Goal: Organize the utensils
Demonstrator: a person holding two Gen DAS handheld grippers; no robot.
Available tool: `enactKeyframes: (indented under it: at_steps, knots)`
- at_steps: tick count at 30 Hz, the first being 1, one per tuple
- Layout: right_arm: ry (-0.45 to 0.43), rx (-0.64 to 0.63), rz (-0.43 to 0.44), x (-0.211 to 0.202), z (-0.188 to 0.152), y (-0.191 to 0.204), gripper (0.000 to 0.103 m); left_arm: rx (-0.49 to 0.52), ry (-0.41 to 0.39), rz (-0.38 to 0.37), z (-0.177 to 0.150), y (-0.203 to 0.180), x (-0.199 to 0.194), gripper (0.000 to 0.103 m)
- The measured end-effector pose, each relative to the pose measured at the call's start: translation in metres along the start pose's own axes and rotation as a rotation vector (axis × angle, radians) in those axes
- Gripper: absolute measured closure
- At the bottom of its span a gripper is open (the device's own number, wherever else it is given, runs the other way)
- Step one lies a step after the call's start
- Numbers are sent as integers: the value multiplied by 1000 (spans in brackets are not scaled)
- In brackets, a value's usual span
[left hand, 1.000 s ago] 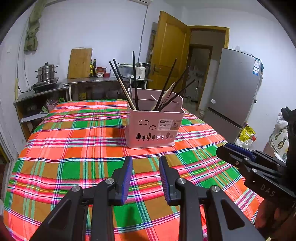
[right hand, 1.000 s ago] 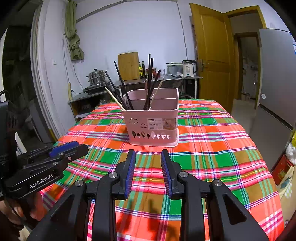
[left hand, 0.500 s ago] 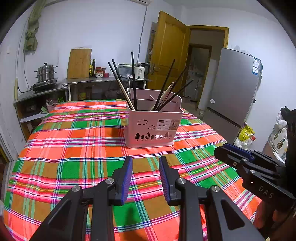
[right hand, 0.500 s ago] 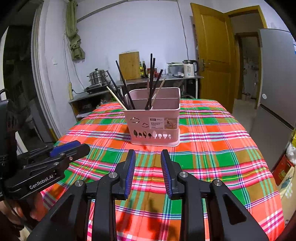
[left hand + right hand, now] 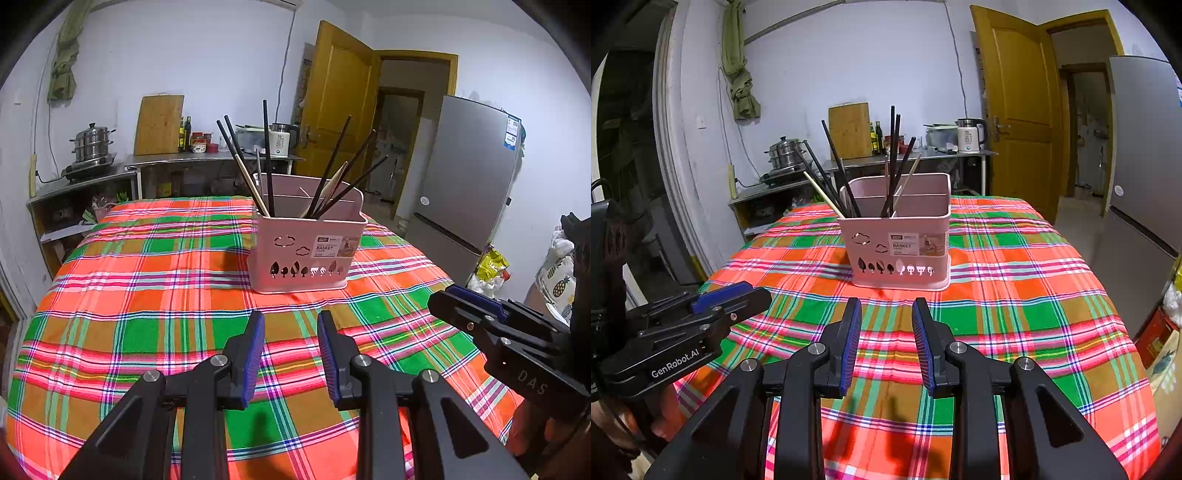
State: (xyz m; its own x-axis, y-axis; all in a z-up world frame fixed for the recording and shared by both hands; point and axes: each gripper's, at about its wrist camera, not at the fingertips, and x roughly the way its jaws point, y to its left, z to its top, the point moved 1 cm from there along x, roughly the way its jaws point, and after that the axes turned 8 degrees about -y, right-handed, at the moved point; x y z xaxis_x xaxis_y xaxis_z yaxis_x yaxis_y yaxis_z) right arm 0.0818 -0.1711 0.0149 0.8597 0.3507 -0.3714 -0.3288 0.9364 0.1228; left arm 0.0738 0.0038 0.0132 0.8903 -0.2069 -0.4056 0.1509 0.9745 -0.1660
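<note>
Steamer pot (image 5: 92, 142): stainless, stacked, on a burner at the far left counter, well apart from the table
Cutting board (image 5: 159, 124): wooden, leaning upright against the far wall, just right of the pot; bottles (image 5: 184, 133) stand beside it
Table (image 5: 122, 306): covered by an orange, green and pink plaid cloth, filling the near and middle ground
Left gripper (image 5: 290, 325): low in the near centre of the left wrist view, both blue-padded fingers (image 5: 253, 354) apart with only tablecloth showing between them; open and empty; in the right wrist view it sits at the near left edge (image 5: 750, 295), held by a hand
Utensil basket (image 5: 306, 251): pale pink plastic with cloud and tree cut-outs and a label reading BASKET, standing upright on the cloth beyond both grippers, apart from them
Chopsticks (image 5: 266, 155): mostly black, with a couple of pale wooden ones, standing tilted inside the basket; one cluster leans left in the left compartment, another fans right in the next one
Kettle (image 5: 969, 134): white, on the far counter behind the basket
Right gripper (image 5: 886, 317): near centre of the right wrist view, fingers parted, nothing between them, open; seen at the near right edge in the left wrist view (image 5: 443, 295)
Door (image 5: 334, 99): yellow wood, swung open at the far right
Refrigerator (image 5: 469, 173): grey, right of the doorway
</note>
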Motion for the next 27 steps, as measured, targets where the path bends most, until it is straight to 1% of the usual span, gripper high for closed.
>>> enactKeyframes:
  at_steps: [27]
  knots:
    - [0,1,0,0,0,1,74,17,13,13,-3,0,1,74]
